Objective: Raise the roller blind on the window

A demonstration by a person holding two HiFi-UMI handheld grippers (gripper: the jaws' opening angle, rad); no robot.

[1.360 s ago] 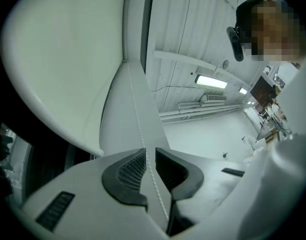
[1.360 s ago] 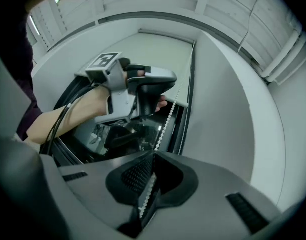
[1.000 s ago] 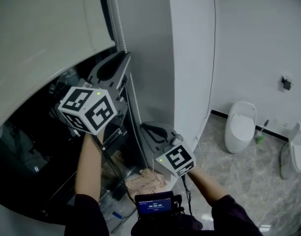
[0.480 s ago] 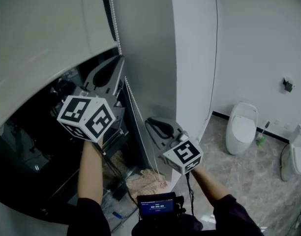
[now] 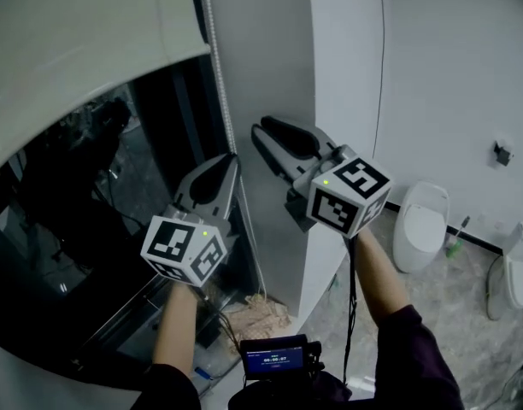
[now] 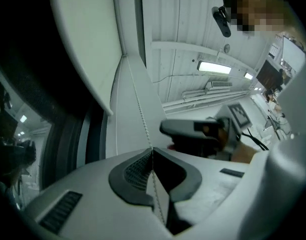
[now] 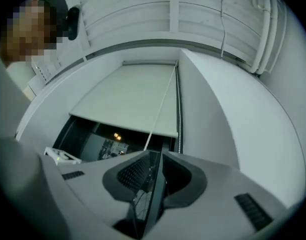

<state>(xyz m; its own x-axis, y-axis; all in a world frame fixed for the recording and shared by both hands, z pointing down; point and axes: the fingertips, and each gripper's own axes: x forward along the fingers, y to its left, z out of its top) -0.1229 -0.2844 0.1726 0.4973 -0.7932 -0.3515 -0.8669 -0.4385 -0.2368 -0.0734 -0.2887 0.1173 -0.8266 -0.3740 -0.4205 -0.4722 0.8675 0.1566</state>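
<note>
The white roller blind (image 5: 73,41) covers the top of the dark window (image 5: 73,212), its bottom edge slanting across the upper left. Its bead chain (image 5: 212,49) hangs along the frame beside the blind. My left gripper (image 5: 232,159) is shut on the bead chain, which runs straight between the closed pads in the left gripper view (image 6: 152,150). My right gripper (image 5: 257,131) is just above and right of the left one. In the right gripper view its jaws (image 7: 153,154) stand a narrow gap apart, with the chain (image 7: 160,109) leading down to their tips.
A white wall column (image 5: 338,75) stands right of the window. Two toilets (image 5: 420,220) (image 5: 514,267) and a brush (image 5: 454,233) sit on the marble floor at right. A small lit screen (image 5: 274,357) hangs at my chest, with rubble (image 5: 253,310) below the window.
My left gripper has come down along the chain, still shut on it. My right gripper has risen from low by the column to above the left one, at the chain.
</note>
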